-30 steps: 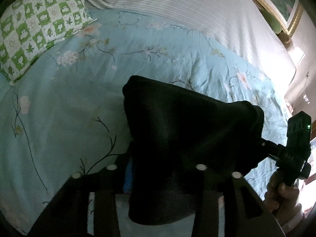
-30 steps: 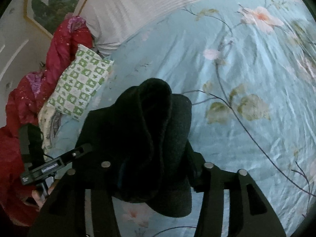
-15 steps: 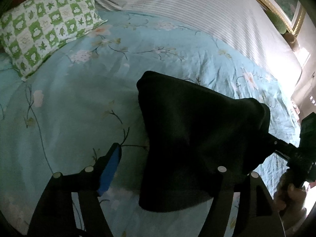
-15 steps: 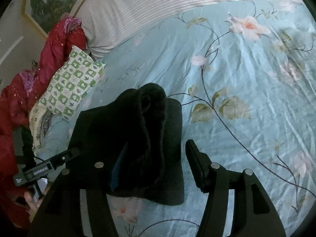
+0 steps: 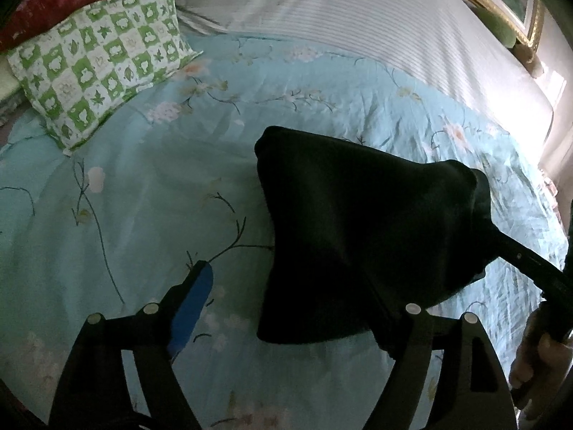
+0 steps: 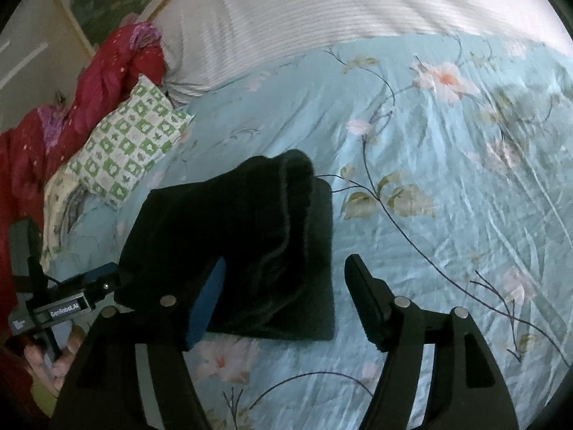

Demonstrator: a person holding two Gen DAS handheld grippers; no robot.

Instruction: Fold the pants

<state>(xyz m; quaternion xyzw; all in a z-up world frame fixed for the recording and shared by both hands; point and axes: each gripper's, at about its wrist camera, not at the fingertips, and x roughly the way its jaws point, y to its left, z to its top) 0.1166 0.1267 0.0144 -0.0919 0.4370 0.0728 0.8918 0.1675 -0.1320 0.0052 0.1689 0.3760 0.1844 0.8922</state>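
Left wrist view: the black pants (image 5: pixel 358 236) are lying folded in a thick bundle on the light blue floral bedspread (image 5: pixel 143 186). The left gripper (image 5: pixel 304 304) is standing with its fingers well apart, having just been opening. The blue-padded left finger (image 5: pixel 191 304) is sitting clear of the cloth over bare bedspread, while the near edge of the pants is covering the tip of the other finger, so contact there cannot be told. A green-and-white checked pillow (image 5: pixel 100 68) is resting far behind, beside a white striped sheet (image 5: pixel 358 28). The right gripper's body and the hand holding it are showing at the right edge.

Right wrist view: the right gripper (image 6: pixel 283 294) is also spread wide, its jaws having just been opening. The pants (image 6: pixel 243 236) are lying against the blue pad of its left finger (image 6: pixel 207 301); the right finger (image 6: pixel 365 297) is standing apart from the cloth, just beside its edge. A red quilt (image 6: pixel 89 82) is bunched beyond the pillow.
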